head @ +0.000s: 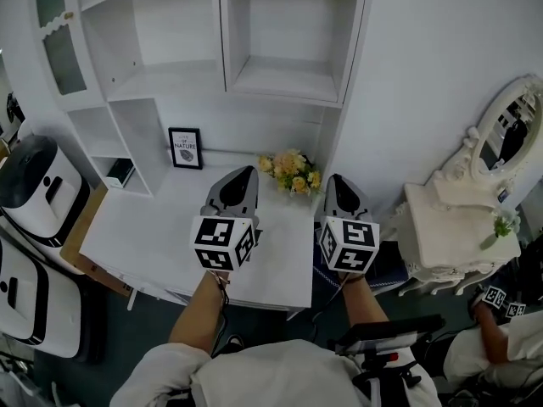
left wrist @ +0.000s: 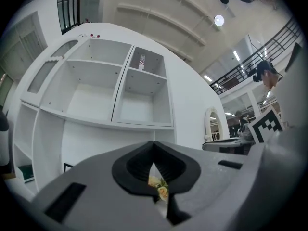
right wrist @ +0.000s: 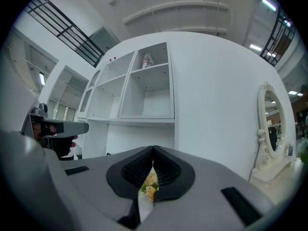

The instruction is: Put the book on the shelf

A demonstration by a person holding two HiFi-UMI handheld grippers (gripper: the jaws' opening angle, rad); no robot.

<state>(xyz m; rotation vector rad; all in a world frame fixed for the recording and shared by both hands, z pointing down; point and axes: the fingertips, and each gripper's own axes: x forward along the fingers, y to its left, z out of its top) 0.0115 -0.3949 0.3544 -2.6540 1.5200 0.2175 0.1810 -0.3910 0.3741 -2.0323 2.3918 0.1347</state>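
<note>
A dark green book-like thing [head: 120,173] lies in the low cubby at the left of the white shelf unit [head: 225,75]; it also shows in the left gripper view [left wrist: 27,173]. My left gripper [head: 243,175] hangs over the white desk [head: 153,227], shut with nothing between its jaws, which meet at the tip [left wrist: 154,144]. Beside it on the right, my right gripper [head: 337,181] is also shut and empty [right wrist: 153,149]. Both point toward the yellow flowers [head: 292,172] at the back of the desk. Neither gripper touches the book.
A small framed print [head: 185,147] leans on the desk's back wall. White machines [head: 34,185] stand at the left. At the right are a white vanity with an oval mirror [head: 462,227] and a seated person's arm [head: 492,325]. The upper shelf compartments [head: 284,32] hold nothing.
</note>
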